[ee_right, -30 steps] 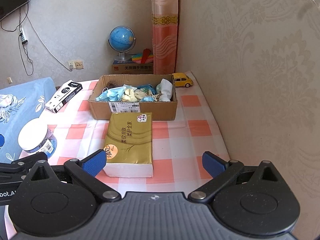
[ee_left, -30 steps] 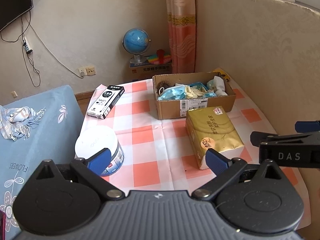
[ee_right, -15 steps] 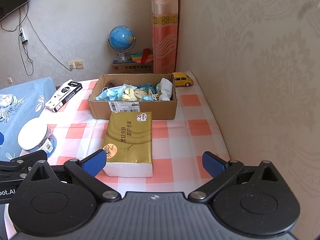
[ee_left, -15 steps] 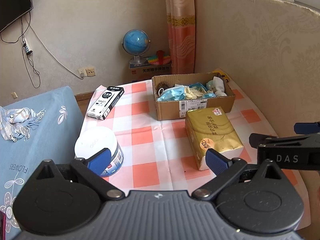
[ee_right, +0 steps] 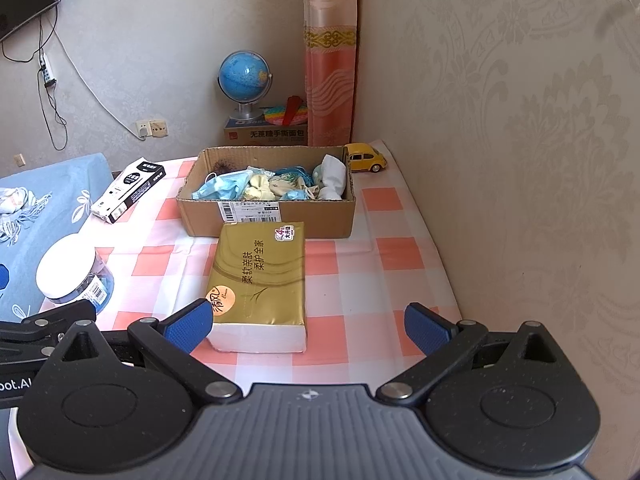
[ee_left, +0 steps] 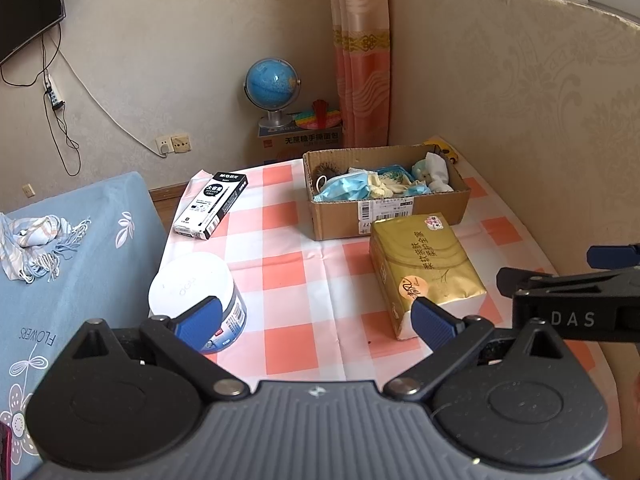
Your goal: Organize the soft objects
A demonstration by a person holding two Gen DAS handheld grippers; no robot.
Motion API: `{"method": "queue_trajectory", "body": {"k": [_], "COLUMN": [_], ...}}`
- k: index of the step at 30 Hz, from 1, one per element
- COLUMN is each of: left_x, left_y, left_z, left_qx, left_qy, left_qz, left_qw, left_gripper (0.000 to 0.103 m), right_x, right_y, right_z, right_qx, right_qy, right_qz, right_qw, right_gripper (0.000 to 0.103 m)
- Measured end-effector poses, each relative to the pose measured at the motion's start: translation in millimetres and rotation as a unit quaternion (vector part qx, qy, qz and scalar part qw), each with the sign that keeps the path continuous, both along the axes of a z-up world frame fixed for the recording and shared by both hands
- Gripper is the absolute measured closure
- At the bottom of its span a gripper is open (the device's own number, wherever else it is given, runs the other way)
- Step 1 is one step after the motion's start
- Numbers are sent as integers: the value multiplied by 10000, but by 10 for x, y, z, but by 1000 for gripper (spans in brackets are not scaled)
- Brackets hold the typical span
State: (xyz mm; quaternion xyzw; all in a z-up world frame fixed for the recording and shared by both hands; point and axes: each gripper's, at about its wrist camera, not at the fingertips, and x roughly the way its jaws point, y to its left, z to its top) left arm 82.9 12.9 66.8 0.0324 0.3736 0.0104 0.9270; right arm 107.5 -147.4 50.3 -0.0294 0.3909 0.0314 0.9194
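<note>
A gold tissue pack (ee_left: 426, 270) (ee_right: 258, 280) lies on the checked tablecloth just in front of a cardboard box (ee_left: 384, 216) (ee_right: 268, 216). The box holds blue face masks (ee_left: 346, 188) (ee_right: 222, 186), pale gloves and white cloth. My left gripper (ee_left: 316, 320) hovers open near the table's front, empty, with the tissue pack by its right finger. My right gripper (ee_right: 308, 324) is open and empty too, its left finger beside the pack's near end. The right gripper's side shows at the right edge of the left wrist view.
A white-lidded jar (ee_left: 196, 288) (ee_right: 72, 276) stands front left. A black-and-white box (ee_left: 212, 204) (ee_right: 130, 190) lies at the back left. A yellow toy car (ee_right: 366, 157) sits behind the box. A padded wall (ee_right: 520, 160) bounds the right; a blue bed (ee_left: 60, 272) the left.
Both grippers have pulled back very slightly from the table; the objects look a touch farther. Nothing on the table has moved.
</note>
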Motion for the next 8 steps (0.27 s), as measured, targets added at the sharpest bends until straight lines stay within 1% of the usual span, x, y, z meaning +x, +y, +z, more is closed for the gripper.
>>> {"method": "queue_trajectory", "body": {"k": [8], "left_x": [-2], "left_y": [-4], "left_z": [-1], "left_qx": [-6], "left_qy": [1], "left_qz": [-18], "left_qw": [10000], "left_gripper": [3], "right_x": [-1], "right_y": [6], "right_z": [-5], "right_qx": [-13], "right_qy": [-6], "right_qz": [4], "right_qw": [10000], "right_gripper": [0]}}
